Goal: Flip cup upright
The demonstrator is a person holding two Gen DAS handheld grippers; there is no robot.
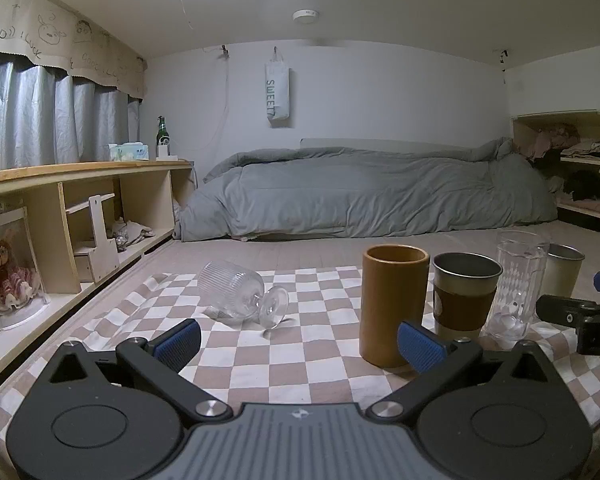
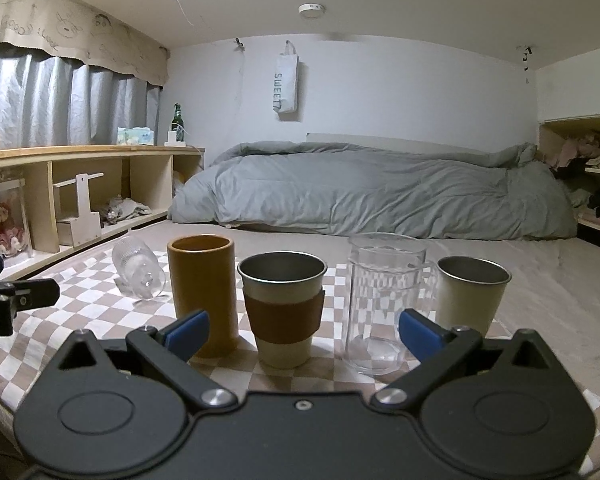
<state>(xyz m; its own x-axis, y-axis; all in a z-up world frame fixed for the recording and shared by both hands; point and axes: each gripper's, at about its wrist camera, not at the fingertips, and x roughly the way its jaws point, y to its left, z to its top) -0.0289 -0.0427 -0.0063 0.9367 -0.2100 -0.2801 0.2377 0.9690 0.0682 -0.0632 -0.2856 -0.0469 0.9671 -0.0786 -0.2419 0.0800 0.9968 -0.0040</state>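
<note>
Claws left [image 1: 300, 342] and right [image 2: 304, 334] gape wide, holding nothing.

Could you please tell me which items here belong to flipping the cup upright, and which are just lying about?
Job:
ribbed glass, on its side on the cloth
left gripper, fingers open
right gripper, fingers open

Lying about:
brown cup
sleeved cup
clear mug
cream cup
bottle
</note>
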